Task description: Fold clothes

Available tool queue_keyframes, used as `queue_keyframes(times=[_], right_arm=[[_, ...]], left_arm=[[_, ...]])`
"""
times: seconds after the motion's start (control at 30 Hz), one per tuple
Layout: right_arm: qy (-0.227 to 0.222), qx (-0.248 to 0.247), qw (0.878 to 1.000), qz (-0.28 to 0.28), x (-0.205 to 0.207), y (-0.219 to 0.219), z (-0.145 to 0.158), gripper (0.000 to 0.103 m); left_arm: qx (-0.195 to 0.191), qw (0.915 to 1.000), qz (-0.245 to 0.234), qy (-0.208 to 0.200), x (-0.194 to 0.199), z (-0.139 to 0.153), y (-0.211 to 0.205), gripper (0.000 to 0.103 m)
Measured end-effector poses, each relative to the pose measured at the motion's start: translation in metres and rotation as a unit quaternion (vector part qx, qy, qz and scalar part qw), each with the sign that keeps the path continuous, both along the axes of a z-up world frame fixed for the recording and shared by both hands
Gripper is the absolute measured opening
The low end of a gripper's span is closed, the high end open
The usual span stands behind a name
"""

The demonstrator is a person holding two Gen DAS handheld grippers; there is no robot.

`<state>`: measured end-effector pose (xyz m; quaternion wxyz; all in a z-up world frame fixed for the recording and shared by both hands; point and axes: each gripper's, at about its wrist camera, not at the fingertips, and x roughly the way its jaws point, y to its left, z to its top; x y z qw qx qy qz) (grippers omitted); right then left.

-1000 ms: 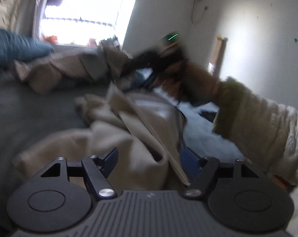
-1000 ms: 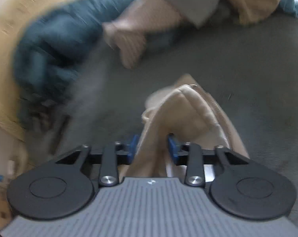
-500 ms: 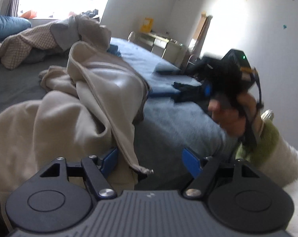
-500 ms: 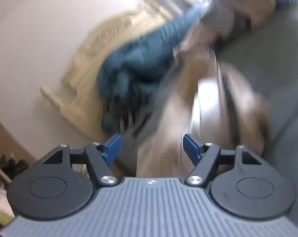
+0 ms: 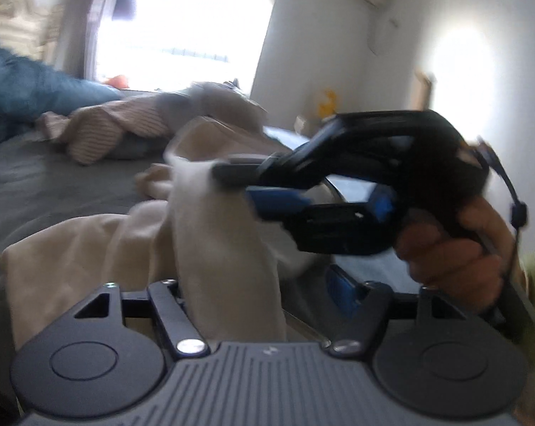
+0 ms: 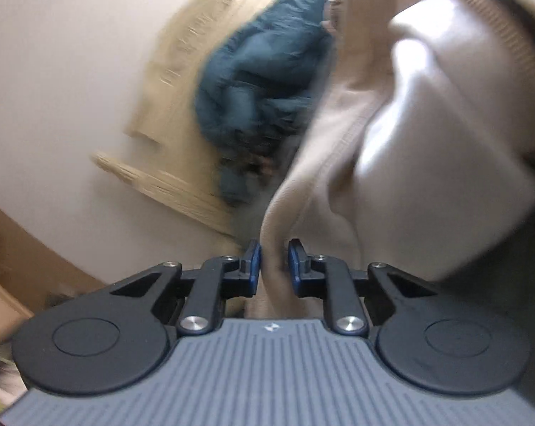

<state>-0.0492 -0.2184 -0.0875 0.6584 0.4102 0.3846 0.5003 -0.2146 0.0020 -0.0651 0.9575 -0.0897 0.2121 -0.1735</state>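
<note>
A beige garment (image 5: 228, 248) lies crumpled on the dark grey bed (image 5: 54, 184) and rises in a lifted fold. My left gripper (image 5: 264, 294) is open, with the cloth draped between its wide-set fingers. My right gripper (image 6: 274, 264) is shut on an edge of the beige garment (image 6: 409, 135), which hangs up and to the right of it. The right gripper also shows in the left wrist view (image 5: 267, 191), coming in from the right and pinching the top of the fold.
More clothes (image 5: 132, 131) are piled at the back of the bed under a bright window (image 5: 182, 25). A blue quilted jacket (image 6: 260, 81) lies by the wooden headboard (image 6: 182, 71). A white wall (image 5: 462, 53) stands on the right.
My right gripper went from open to shut on the garment's edge and moved left across the left wrist view, lifting a fold. The left gripper stays open under the cloth.
</note>
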Motion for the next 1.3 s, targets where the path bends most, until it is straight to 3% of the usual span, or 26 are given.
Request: queue_keyframes(times=[0.07, 0.13, 0.23, 0.3, 0.33, 0.37, 0.4, 0.47, 0.5, 0.6, 0.7, 0.73, 0.77, 0.8, 0.83, 0.87, 0.9, 0.97, 1.03, 1.17, 1.3], right_arm=[[0.001, 0.028, 1.0, 0.005, 0.002, 0.008, 0.006, 0.013], [-0.013, 0.006, 1.0, 0.012, 0.006, 0.019, 0.015, 0.016], [-0.049, -0.041, 0.998, 0.022, 0.008, 0.023, 0.036, 0.02], [-0.11, -0.069, 0.992, 0.003, 0.007, 0.008, 0.064, 0.035], [-0.139, -0.085, 0.987, -0.017, 0.009, 0.001, 0.077, 0.049], [-0.173, -0.111, 0.978, -0.045, 0.012, -0.005, 0.09, 0.064], [-0.212, -0.148, 0.963, -0.081, 0.017, -0.012, 0.102, 0.07], [-0.263, -0.23, 0.924, -0.153, 0.038, -0.019, 0.115, 0.089], [-0.27, -0.265, 0.909, -0.177, 0.053, -0.02, 0.115, 0.089], [-0.23, -0.313, 0.903, -0.186, 0.111, -0.017, 0.099, 0.089], [-0.158, -0.319, 0.927, -0.116, 0.158, -0.001, 0.074, 0.089], [-0.156, -0.334, 0.926, -0.082, 0.165, 0.011, 0.068, 0.088], [-0.158, -0.351, 0.922, -0.047, 0.172, 0.024, 0.062, 0.081], [-0.169, -0.385, 0.907, -0.029, 0.169, 0.035, 0.061, 0.069], [-0.183, -0.422, 0.888, -0.013, 0.165, 0.046, 0.059, 0.034], [-0.197, -0.463, 0.864, -0.022, 0.159, 0.056, 0.06, 0.017], [-0.219, -0.486, 0.845, -0.037, 0.151, 0.064, 0.064, 0.014], [-0.291, -0.527, 0.793, -0.086, 0.12, 0.071, 0.077, 0.009], [-0.352, -0.541, 0.749, -0.146, 0.088, 0.071, 0.093, 0.008], [-0.435, -0.515, 0.684, -0.28, 0.031, 0.06, 0.139, 0.007], [-0.493, -0.466, 0.626, -0.384, -0.017, 0.041, 0.193, 0.007]], left_arm=[[-0.039, 0.9986, 0.036, 0.007, 0.006, 0.001, 0.016, 0.025], [-0.07, 0.9958, 0.051, 0.03, 0.014, -0.001, 0.033, 0.02], [-0.086, 0.9914, 0.082, 0.054, 0.02, -0.003, 0.056, 0.019], [-0.101, 0.9889, 0.09, 0.062, 0.022, -0.003, 0.072, 0.018], [-0.105, 0.9883, 0.09, 0.064, 0.019, -0.003, 0.081, 0.018], [-0.108, 0.9876, 0.093, 0.067, 0.019, -0.004, 0.088, 0.018], [-0.111, 0.9866, 0.097, 0.07, 0.021, -0.004, 0.094, 0.017], [-0.118, 0.9849, 0.102, 0.075, 0.02, -0.006, 0.105, 0.016], [-0.121, 0.9841, 0.105, 0.077, 0.018, -0.008, 0.111, 0.016], [-0.117, 0.9838, 0.112, 0.078, 0.013, -0.011, 0.123, 0.015], [-0.112, 0.9826, 0.125, 0.079, 0.01, -0.013, 0.132, 0.015], [-0.112, 0.982, 0.13, 0.08, 0.01, -0.014, 0.134, 0.015], [-0.11, 0.9813, 0.137, 0.079, 0.011, -0.013, 0.136, 0.014], [-0.105, 0.9814, 0.143, 0.074, 0.012, -0.011, 0.137, 0.013], [-0.098, 0.9816, 0.149, 0.068, 0.013, -0.009, 0.138, 0.013], [-0.088, 0.982, 0.157, 0.057, 0.013, -0.005, 0.139, 0.012], [-0.077, 0.9827, 0.163, 0.045, 0.012, 0.002, 0.141, 0.012], [-0.062, 0.9834, 0.169, 0.018, 0.012, 0.018, 0.145, 0.011], [-0.048, 0.9833, 0.175, -0.012, 0.014, 0.038, 0.148, 0.011], [-0.009, 0.9784, 0.182, -0.098, 0.017, 0.093, 0.142, 0.011], [0.015, 0.9644, 0.179, -0.194, 0.018, 0.16, 0.125, 0.01]])
